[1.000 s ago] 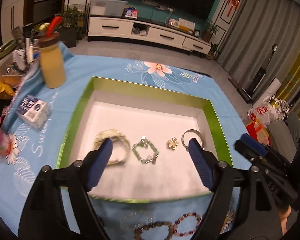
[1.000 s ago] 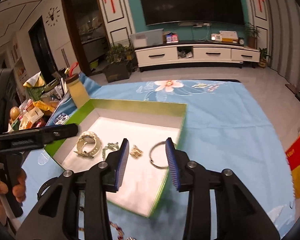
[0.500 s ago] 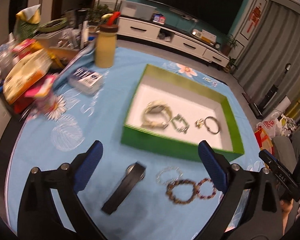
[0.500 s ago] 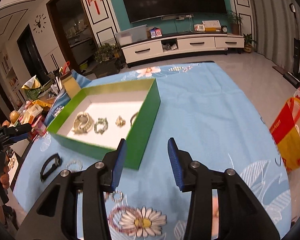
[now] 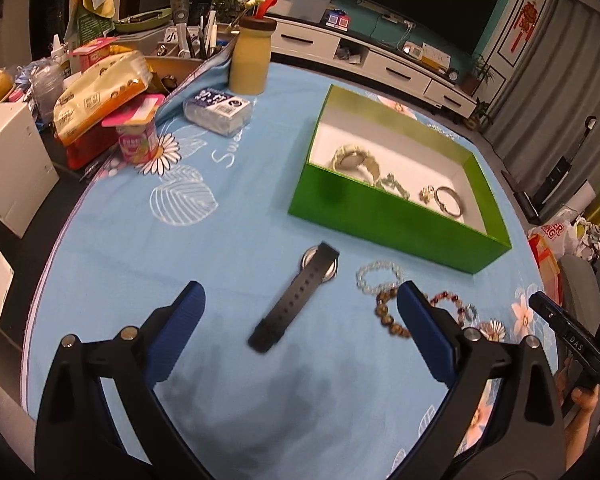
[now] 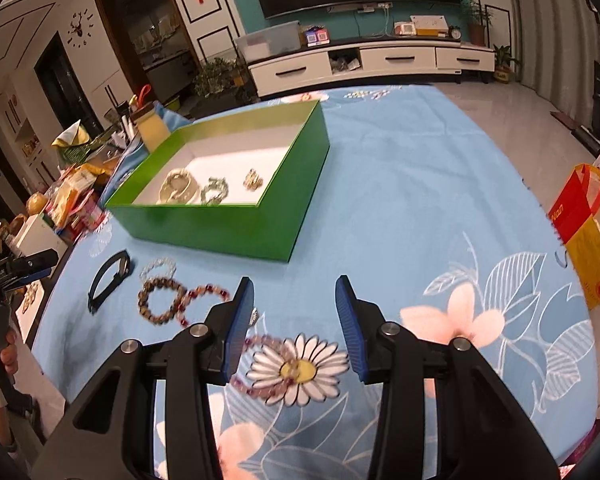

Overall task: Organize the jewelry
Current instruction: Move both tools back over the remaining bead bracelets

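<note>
Both the left gripper (image 5: 300, 312) and right gripper (image 6: 295, 306) are released and empty above the blue tablecloth (image 5: 228, 232), with the black watch (image 5: 296, 294) and bead bracelets (image 6: 162, 300) at frame centre-left, outside the green box (image 5: 384, 216).

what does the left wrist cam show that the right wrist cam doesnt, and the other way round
Only the left wrist view: the silver bangle inside the green box, and a tissue pack near the yellow bottle.

Only the right wrist view: a purple bead bracelet lying over the daisy print, just ahead of the open right gripper, plus a red and yellow bag off the table.

Both: the green box holding a pale watch, the black watch on the blue cloth, the clear bead bracelet and the brown bead bracelet. The left gripper is open too.
</note>
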Motion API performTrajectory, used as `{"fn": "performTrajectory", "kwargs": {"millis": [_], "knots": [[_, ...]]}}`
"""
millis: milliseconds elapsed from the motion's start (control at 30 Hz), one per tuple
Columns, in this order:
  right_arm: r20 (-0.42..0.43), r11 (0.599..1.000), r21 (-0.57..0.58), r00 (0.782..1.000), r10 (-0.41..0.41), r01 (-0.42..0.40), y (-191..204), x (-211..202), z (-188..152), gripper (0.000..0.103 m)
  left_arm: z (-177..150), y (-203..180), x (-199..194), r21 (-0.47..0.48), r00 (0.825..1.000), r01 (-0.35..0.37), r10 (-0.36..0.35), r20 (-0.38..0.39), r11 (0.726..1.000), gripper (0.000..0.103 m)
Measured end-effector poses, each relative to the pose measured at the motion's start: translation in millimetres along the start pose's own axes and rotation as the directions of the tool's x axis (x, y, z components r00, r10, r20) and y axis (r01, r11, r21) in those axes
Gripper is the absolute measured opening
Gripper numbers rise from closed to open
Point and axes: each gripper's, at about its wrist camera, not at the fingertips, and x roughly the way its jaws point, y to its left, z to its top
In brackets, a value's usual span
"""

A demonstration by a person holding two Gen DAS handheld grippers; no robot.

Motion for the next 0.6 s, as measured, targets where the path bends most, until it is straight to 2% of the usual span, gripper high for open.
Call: {"fn": "performTrajectory", "kwargs": {"millis": [367, 600], "knots": [[-0.069, 1.000, -0.026, 0.998, 0.007, -0.009, 8.1, 3.9, -29.5, 0.043, -25.7, -20.4, -2.0, 0.068, 0.999, 0.028, -0.027, -0.029, 0.997, 0.098], [-0.082, 0.998, -0.068, 0.997, -0.001, -0.004, 17.2, 5.5, -38.8, 0.043, -41.3, -34.8, 6.4, 0.099, 0.997, 0.042, -0.036, -0.067, 0.994, 0.098]]}}
